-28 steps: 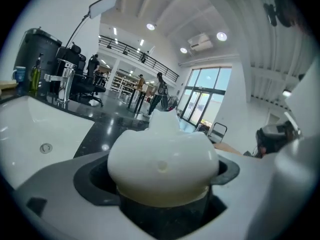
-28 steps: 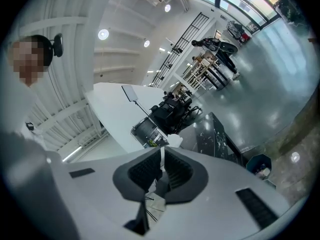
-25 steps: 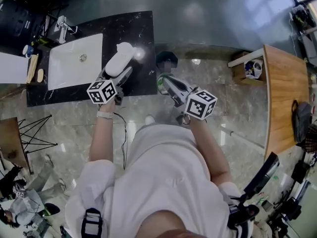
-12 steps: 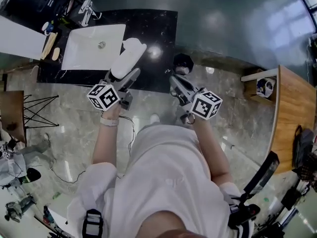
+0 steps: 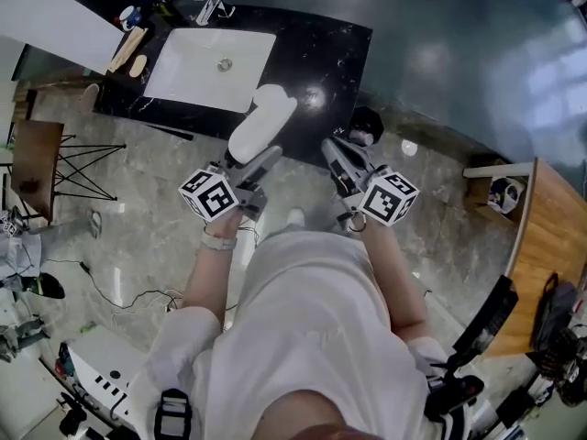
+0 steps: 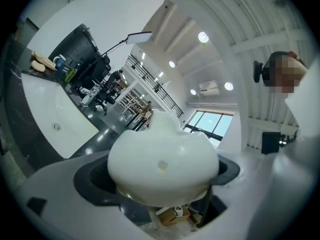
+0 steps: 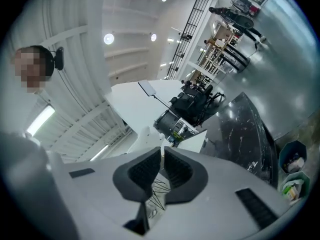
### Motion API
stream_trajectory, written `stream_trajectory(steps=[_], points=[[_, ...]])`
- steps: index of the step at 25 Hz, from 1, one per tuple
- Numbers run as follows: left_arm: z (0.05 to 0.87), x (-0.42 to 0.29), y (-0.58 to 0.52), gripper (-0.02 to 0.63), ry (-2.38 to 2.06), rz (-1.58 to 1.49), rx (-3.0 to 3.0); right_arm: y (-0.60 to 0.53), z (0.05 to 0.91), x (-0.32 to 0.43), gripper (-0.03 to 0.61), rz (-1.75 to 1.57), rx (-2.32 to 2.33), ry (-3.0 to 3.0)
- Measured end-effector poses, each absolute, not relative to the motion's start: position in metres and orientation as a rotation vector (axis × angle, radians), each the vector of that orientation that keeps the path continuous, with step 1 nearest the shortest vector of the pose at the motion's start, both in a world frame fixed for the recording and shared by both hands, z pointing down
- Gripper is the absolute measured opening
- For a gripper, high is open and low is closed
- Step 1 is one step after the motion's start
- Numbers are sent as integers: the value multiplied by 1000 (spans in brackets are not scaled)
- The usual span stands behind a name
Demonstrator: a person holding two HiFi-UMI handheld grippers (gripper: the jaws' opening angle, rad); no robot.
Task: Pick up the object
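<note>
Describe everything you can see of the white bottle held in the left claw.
The white bottle is long, rounded and plain, and looks like smooth, glossy plastic with no label in sight. The left claw is clamped on its near end, with dark pads pressing both sides. Its rounded base faces the claw's camera and has a small dimple in the middle. It points away from the person, toward the black counter. Nothing else is seen touching it.

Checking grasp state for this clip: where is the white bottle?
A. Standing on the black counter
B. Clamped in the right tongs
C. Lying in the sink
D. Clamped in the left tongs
D: the left gripper view shows the left tongs closed on the white bottle, one jaw on each side of it, while the right tongs are shut on nothing.
</note>
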State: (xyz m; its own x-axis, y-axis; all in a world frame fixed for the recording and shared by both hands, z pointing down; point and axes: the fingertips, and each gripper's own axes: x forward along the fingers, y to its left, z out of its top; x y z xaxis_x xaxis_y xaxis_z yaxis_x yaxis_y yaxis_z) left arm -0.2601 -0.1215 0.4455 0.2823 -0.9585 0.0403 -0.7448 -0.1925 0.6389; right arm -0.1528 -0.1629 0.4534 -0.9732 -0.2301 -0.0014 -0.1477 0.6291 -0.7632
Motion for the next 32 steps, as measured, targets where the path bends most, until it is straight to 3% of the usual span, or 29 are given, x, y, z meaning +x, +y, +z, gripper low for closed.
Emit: stream_trajectory(steps=[18,32], points=[[437,-232,-76,520,-1410,-764,1889,-135,450,-168,20,-1312,-223,2739],[444,-218,-98,520,-1355,-753,1903,-153,460,-153,18,-1300,-329,2758]])
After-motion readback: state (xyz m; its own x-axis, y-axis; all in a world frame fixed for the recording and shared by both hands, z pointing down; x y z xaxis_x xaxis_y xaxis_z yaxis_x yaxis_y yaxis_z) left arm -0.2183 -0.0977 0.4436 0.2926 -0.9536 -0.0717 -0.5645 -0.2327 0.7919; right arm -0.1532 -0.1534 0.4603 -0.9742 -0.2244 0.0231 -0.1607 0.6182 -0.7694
